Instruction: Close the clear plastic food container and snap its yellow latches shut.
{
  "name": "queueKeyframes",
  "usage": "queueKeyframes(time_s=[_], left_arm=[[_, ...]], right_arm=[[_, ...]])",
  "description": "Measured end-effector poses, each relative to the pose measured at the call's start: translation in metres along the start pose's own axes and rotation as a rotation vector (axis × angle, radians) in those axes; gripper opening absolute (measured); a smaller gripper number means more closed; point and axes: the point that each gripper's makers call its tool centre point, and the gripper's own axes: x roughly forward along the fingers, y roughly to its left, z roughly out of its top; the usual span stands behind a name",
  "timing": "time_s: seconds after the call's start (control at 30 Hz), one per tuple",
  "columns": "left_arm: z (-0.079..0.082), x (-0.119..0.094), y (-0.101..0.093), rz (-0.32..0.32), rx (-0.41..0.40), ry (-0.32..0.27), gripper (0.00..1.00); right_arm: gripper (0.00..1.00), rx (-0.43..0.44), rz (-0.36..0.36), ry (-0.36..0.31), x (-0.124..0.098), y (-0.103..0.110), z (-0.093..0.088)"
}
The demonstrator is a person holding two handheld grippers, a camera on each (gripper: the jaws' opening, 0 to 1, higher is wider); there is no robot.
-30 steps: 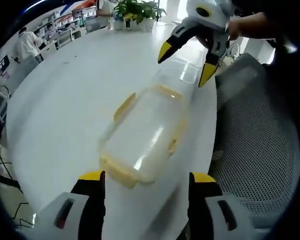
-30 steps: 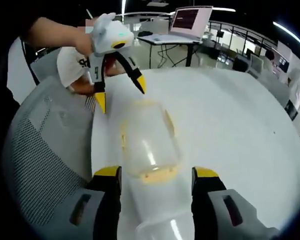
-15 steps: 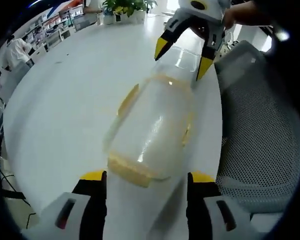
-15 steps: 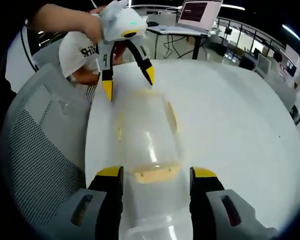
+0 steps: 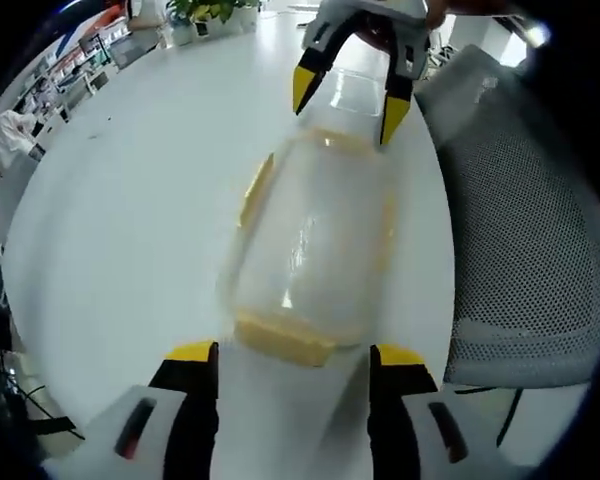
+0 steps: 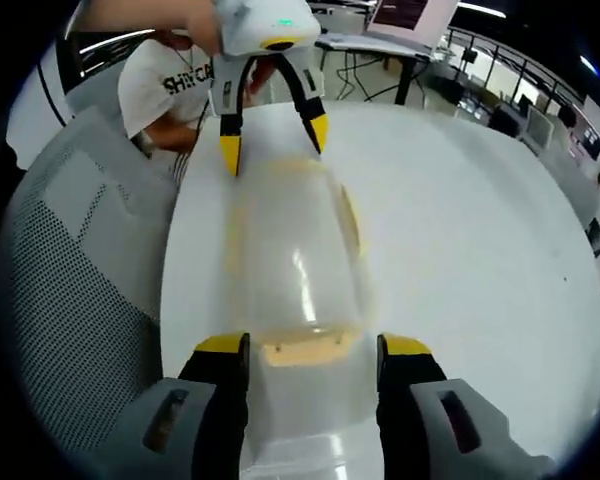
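Near the tabletop (image 5: 120, 200) edge beside the mesh chair (image 5: 510, 220) lies the container (image 5: 315, 250); our left tongs (image 5: 292, 352) and right tongs (image 6: 310, 345), both open, should press its seemingly unlatched end latches squarely.

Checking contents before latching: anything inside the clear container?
Nothing shows inside the clear container through its walls; the white table reads through it. Motion blur and glare could hide something small. Yellow latches ring its rim; both grippers, left and right, straddle its ends.
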Motion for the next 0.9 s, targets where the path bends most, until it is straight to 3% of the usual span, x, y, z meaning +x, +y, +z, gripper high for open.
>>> queueKeyframes(time_s=[0.13, 0.33, 0.6, 0.9], left_arm=[[0.0, 0.002, 0.002, -0.005, 0.007, 0.006, 0.55], [0.004, 0.001, 0.004, -0.008, 0.117, 0.029, 0.48], [-0.003, 0.006, 0.004, -0.029, 0.174, 0.078, 0.47], [-0.001, 0.011, 0.003, -0.053, 0.189, 0.085, 0.42]], right_arm=[[0.49, -0.017, 0.001, 0.019, 0.003, 0.0, -0.002], [0.48, -0.039, 0.011, 0.048, 0.008, 0.003, -0.007], [0.47, -0.062, 0.012, 0.074, 0.009, 0.0, -0.007], [0.43, -0.112, 0.042, 0.115, 0.017, 0.007, -0.013]])
